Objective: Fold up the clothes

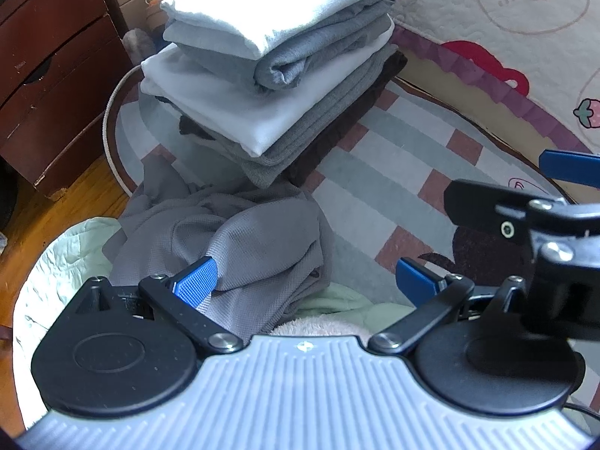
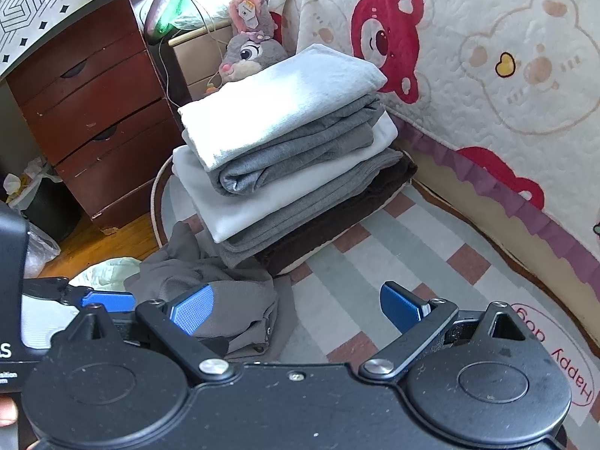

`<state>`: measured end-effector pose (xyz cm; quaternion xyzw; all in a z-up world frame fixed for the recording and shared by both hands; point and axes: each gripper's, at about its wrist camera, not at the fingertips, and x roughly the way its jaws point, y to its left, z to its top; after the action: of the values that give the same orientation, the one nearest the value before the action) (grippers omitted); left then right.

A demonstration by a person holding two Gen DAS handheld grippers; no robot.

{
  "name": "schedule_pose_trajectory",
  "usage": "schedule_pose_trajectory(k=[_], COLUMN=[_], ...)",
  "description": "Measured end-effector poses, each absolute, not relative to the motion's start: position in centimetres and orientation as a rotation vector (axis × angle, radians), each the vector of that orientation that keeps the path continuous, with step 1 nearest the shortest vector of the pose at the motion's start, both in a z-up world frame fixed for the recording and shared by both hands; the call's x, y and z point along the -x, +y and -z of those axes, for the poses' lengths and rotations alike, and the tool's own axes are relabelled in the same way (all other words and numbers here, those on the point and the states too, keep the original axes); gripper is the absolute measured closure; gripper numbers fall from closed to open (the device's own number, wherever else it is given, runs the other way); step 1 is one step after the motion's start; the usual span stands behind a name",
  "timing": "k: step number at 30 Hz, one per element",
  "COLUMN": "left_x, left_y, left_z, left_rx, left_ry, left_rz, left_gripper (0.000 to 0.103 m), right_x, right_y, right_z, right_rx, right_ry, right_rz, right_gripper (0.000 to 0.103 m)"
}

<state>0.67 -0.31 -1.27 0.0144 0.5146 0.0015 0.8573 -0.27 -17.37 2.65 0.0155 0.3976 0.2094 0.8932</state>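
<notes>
A crumpled grey garment [image 1: 240, 240] lies on the striped rug, in front of a stack of folded clothes [image 1: 270, 75]. The stack is white, grey and dark brown pieces. My left gripper [image 1: 307, 277] is open, its left pad against the grey garment's folds, nothing gripped. My right gripper [image 2: 296, 307] is open just above the rug, with the same grey garment [image 2: 225, 300] by its left finger. The stack also shows in the right wrist view [image 2: 288, 142]. The right gripper's body appears at the right edge of the left wrist view [image 1: 543, 232].
A striped rug [image 2: 393, 262] covers the floor. A bed with a cartoon quilt [image 2: 487, 75] runs along the right. A dark wooden drawer chest [image 2: 93, 112] stands at the left, with a plush rabbit [image 2: 251, 52] behind the stack. A pale green cloth [image 1: 67, 262] lies at the near left.
</notes>
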Motion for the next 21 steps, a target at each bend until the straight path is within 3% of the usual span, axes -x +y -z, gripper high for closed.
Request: schedule_pose_trajectory(k=[21], left_x=[-0.73], left_y=[-0.59], left_z=[1.67], left_rx=[-0.053], left_ry=[1.087], left_rz=[0.013], left_gripper=[0.0], right_x=[0.04], right_y=[-17.33], right_z=[-2.68], right_rx=[-0.03], right_ry=[0.833], right_rz=[-0.441], right_gripper=[0.005])
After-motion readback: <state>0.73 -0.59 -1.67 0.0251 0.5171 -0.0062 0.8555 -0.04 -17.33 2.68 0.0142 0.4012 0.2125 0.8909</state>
